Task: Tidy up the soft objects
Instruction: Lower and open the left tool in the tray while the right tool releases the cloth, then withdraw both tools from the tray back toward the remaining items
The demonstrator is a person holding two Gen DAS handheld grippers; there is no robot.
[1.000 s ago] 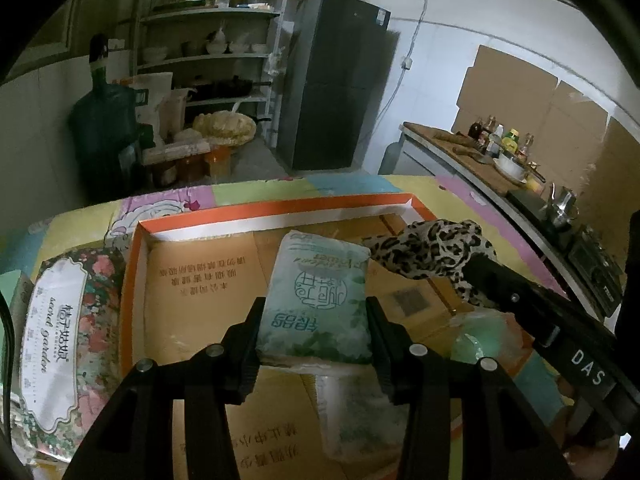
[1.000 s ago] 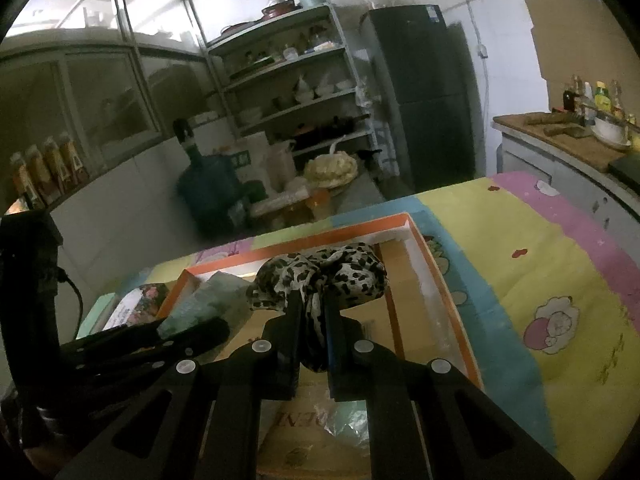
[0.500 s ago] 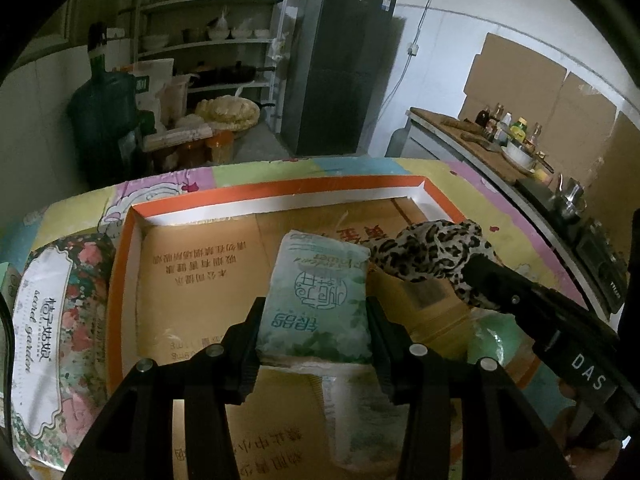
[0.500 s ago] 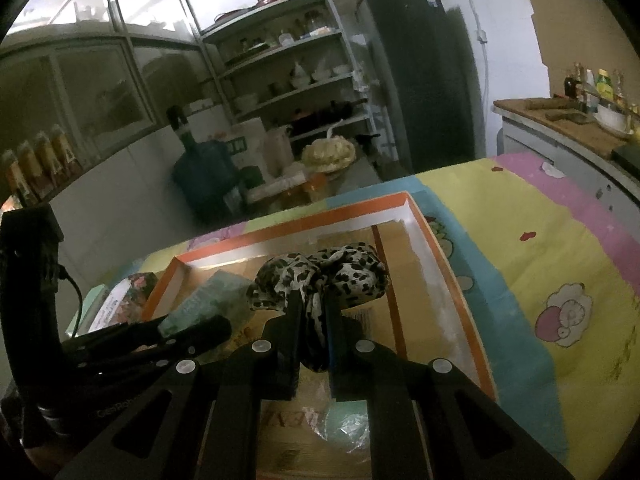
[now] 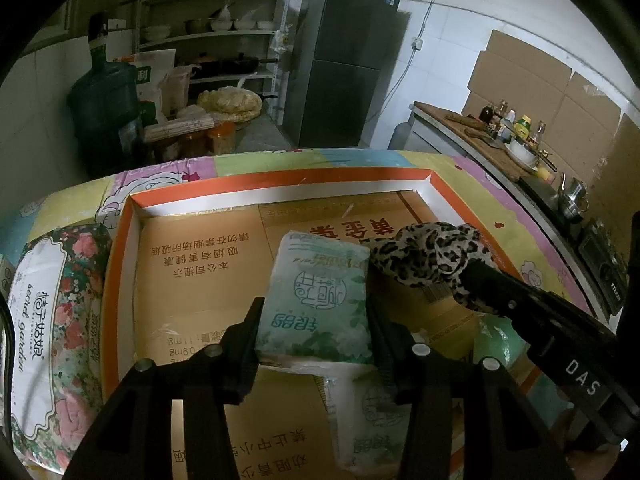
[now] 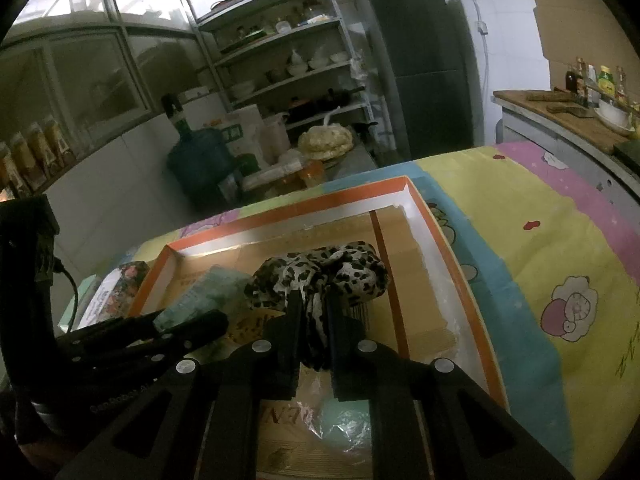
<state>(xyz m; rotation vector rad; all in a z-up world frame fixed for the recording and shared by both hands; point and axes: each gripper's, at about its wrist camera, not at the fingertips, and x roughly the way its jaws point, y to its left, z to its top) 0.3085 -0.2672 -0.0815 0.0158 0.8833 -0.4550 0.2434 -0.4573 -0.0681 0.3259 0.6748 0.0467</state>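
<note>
Orange-rimmed box (image 5: 280,184) holds nothing set down yet: above it, tissue pack (image 5: 316,296) is clamped by the left gripper (image 5: 314,332), leopard cloth (image 6: 320,276) by the right gripper (image 6: 312,320).

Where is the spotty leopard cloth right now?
The leopard cloth is pinched in the right gripper above the orange box, just right of the green tissue pack.

Two soft things over one tray (image 5: 280,194)
Tissue pack (image 5: 316,300) left, scarf (image 5: 430,258) touching its right — floral pack (image 5: 52,320) outside, left.
</note>
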